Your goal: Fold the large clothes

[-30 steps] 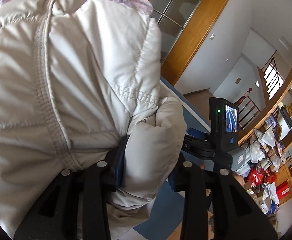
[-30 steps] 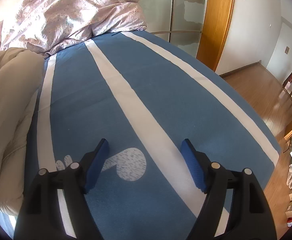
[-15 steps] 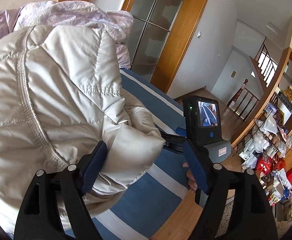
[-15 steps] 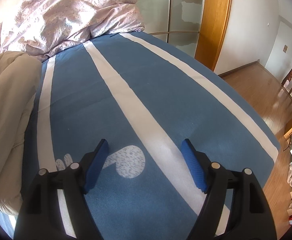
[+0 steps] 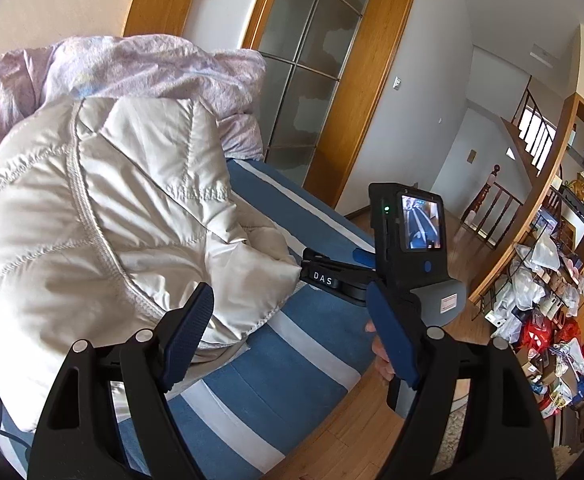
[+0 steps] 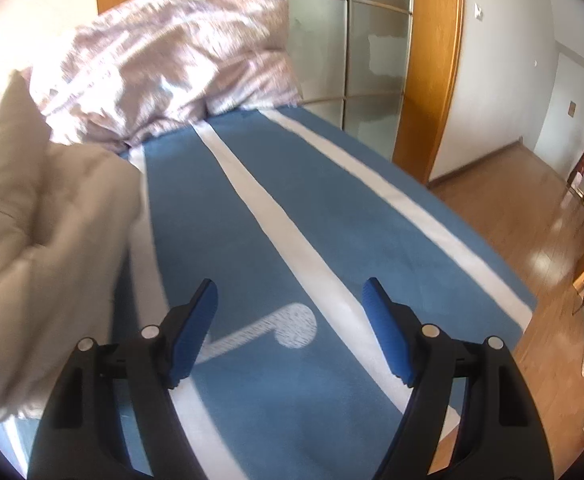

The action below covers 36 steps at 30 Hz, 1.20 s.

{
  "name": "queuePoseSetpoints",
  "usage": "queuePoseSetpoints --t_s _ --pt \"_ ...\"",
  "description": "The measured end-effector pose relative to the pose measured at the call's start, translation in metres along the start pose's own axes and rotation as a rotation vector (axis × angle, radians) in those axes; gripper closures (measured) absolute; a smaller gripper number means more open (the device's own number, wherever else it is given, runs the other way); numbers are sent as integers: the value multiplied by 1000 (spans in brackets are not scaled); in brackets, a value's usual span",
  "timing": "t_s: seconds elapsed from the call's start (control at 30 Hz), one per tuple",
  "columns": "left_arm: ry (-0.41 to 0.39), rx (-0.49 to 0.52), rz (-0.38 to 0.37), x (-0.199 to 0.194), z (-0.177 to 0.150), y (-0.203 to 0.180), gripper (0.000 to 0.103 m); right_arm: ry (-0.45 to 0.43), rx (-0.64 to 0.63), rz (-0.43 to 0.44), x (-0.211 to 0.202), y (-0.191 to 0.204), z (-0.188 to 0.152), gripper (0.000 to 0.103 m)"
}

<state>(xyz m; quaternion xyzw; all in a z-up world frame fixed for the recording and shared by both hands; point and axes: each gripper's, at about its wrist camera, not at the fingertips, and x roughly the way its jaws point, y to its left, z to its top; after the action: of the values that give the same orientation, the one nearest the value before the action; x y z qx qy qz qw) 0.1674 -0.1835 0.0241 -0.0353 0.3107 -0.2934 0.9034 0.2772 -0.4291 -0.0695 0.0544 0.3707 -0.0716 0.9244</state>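
Note:
A cream quilted puffer jacket lies bunched on the left of a blue bed cover with white stripes. My left gripper hovers open just off the jacket's lower right edge, with only the bed cover showing between its blue pads. In the right wrist view the jacket is a beige heap at the left. My right gripper stands open above the striped cover, with nothing between its fingers. In the left wrist view, the right hand-held gripper body with its small screen sits past my left gripper.
A crumpled lilac duvet is piled at the head of the bed. A glass-paned door in a wooden frame stands behind it. Wooden floor runs along the bed's right side. Cluttered shelves line the far right.
My left gripper let go of the jacket's folded edge, opened wide and pulled back and up. The right gripper rose a little and stayed open; the duvet now shows larger in its view.

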Motion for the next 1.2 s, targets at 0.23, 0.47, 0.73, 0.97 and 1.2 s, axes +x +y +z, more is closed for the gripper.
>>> queuePoseSetpoints --t_s 0.23,0.47,0.73,0.97,1.2 --pt "-52 -15 57 -24 6 6 24 -89 -43 84 -45 30 21 28" --pt "-152 -46 187 -62 22 34 24 -249 -169 200 -110 90 51 28" --pt "-183 -117 363 -76 36 90 23 -307 -311 326 -142 166 54 29" --pt "-141 -173 427 -64 28 127 23 -259 -351 353 -126 197 43 46" --pt "-103 -228 441 -45 24 156 23 -193 -319 367 -91 192 41 70"
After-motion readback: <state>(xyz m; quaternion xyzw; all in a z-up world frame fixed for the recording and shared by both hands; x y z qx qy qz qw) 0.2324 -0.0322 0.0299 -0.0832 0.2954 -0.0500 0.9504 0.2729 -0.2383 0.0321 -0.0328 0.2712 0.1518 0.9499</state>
